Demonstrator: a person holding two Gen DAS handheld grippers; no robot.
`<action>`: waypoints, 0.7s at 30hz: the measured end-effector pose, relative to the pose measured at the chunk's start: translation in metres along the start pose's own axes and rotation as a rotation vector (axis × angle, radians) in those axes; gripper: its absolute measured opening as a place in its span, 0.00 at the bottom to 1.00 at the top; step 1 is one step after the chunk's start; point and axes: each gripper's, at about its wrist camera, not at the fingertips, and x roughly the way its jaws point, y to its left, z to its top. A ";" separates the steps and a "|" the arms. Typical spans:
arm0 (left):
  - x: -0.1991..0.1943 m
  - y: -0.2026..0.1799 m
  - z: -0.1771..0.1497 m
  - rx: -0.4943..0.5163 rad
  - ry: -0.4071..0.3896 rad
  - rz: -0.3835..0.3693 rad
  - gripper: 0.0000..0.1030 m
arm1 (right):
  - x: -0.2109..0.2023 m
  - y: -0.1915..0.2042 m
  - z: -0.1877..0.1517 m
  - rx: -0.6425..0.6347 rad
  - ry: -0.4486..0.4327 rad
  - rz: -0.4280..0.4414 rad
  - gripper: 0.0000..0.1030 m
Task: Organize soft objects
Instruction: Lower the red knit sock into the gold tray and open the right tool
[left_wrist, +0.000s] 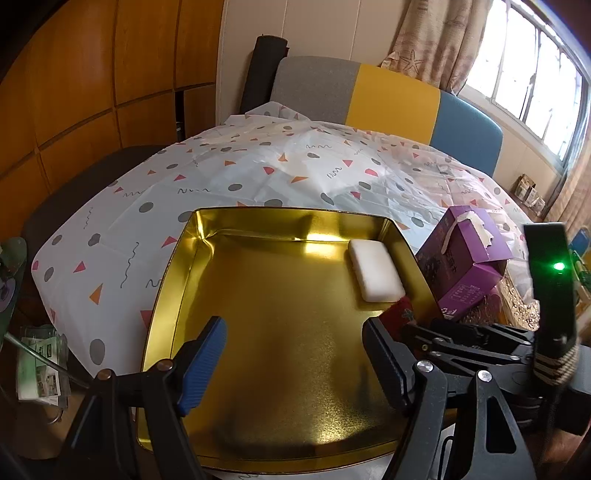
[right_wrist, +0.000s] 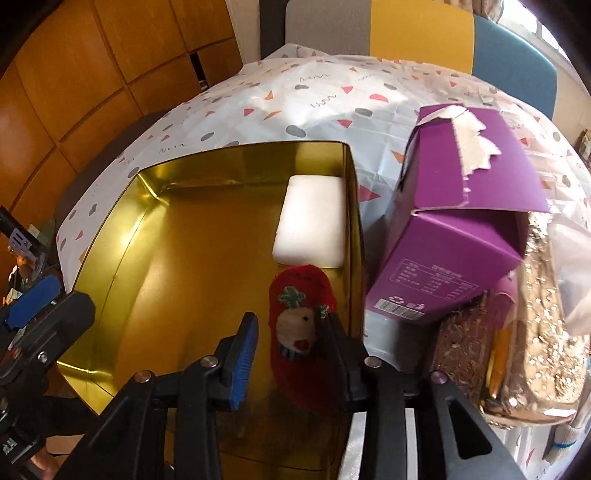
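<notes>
A gold metal tin (left_wrist: 207, 295) sits open on the patterned tablecloth. It also shows in the right wrist view (right_wrist: 166, 236). A white sponge (left_wrist: 376, 275) lies in its far right corner, also in the right wrist view (right_wrist: 312, 221). A red knitted sock with a reindeer face (right_wrist: 301, 332) lies in the tin just in front of the sponge, between the spread fingers of my right gripper (right_wrist: 291, 354). The blue left pad stands apart from the sock. My left gripper (left_wrist: 295, 365) is open and empty over the tin. The sock peeks out behind its right finger (left_wrist: 400, 314).
A purple torn-open cardboard box (right_wrist: 454, 236) stands right of the tin, also in the left wrist view (left_wrist: 461, 266). Glittery gold packages (right_wrist: 517, 332) lie beside it. A grey, yellow and blue chair back (left_wrist: 391, 99) is behind the table. Clutter (left_wrist: 37, 362) lies off the table's left edge.
</notes>
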 end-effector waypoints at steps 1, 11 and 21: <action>-0.001 -0.001 0.000 0.002 -0.001 0.001 0.74 | -0.004 -0.001 -0.001 0.005 -0.013 -0.003 0.37; -0.010 -0.014 -0.003 0.039 -0.016 -0.005 0.76 | -0.051 -0.009 -0.015 0.015 -0.150 -0.034 0.38; -0.016 -0.030 -0.005 0.071 -0.014 -0.031 0.76 | -0.102 -0.037 -0.031 0.022 -0.282 -0.123 0.39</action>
